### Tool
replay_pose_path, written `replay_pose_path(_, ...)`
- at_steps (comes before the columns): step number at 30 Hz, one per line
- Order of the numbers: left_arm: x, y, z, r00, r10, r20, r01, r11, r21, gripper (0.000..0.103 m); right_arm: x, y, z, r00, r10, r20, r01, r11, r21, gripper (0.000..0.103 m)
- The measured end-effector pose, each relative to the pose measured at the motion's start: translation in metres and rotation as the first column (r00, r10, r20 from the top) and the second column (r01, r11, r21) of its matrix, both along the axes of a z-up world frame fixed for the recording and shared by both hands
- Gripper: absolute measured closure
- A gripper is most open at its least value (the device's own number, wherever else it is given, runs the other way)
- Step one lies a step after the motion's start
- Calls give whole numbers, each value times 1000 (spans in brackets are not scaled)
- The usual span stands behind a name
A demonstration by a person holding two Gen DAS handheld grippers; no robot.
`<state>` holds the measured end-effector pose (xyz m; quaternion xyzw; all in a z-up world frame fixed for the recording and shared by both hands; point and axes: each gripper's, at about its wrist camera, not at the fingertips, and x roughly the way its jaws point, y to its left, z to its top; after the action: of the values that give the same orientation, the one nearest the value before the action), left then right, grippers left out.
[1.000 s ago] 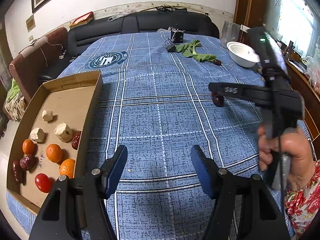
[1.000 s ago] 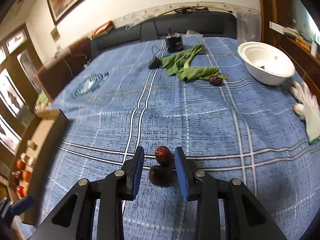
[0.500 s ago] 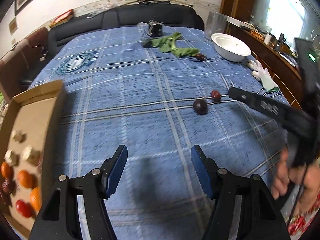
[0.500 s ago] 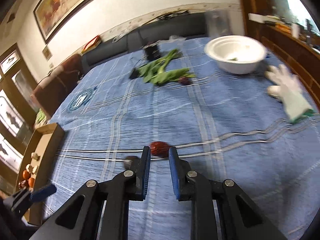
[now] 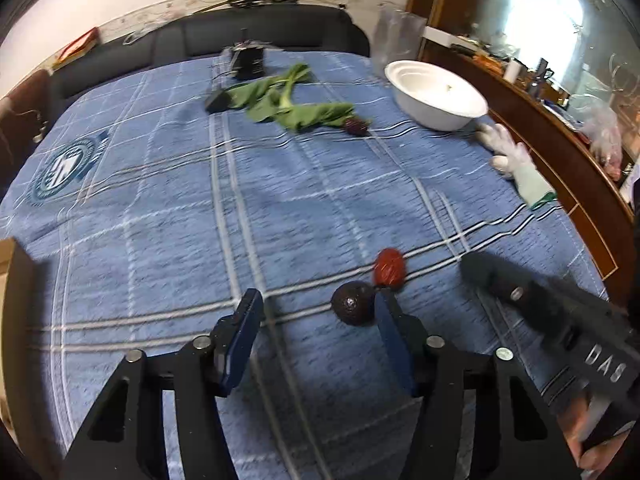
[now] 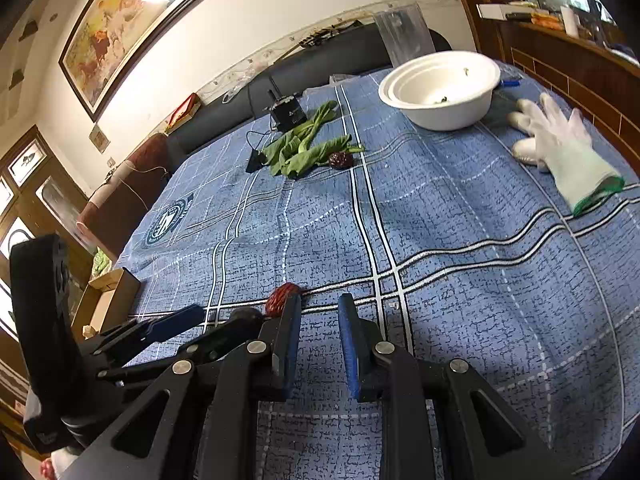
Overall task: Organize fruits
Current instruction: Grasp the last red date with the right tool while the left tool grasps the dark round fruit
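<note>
Progress, judged from current views: sorting is incomplete. Three fruits remain loose on the surface [image 6: 460, 208]. A red date [image 5: 389, 267] lies on the double dark stripe, and a dark round fruit [image 5: 353, 303] sits just beside it, nearer the camera. A second dark date [image 6: 340, 159] lies far off, touching the leafy greens [image 6: 304, 148].

Left claw [image 5: 316, 334]: fingers wide apart, nothing held. The dark round fruit sits inside the gap, close against the inner face of the right-hand finger. Likely the next grasp target.

Right claw [image 6: 316, 338]: fingers close together but with a clear gap, empty. The red date lies just outside its left finger, not between the fingers.

A cardboard box [image 6: 108, 292] shows at the far left edge of the right wrist view; contents cannot be made out. Presumably the collection box.

Surface: covered with a blue plaid cloth bearing a round emblem [image 6: 168, 222]. Also on it: stacked white bowls [image 6: 440, 92], a white glove [image 6: 560, 148], a small black device [image 6: 286, 111] with a cable.

Room: dark sofa [image 5: 280, 28] behind the surface, framed painting [image 6: 132, 20] on a white wall, wooden sideboard [image 5: 560, 140] along the right side.
</note>
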<state>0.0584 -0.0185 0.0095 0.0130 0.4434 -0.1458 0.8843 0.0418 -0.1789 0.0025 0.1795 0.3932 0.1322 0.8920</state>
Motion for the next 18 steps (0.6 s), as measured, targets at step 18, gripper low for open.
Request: replay_pose_path(18, -37, 28, 10, 999, -48, -4, 48, 999, -19, 84, 28, 27, -4, 996, 39, -83, -44, 998, -55, 79)
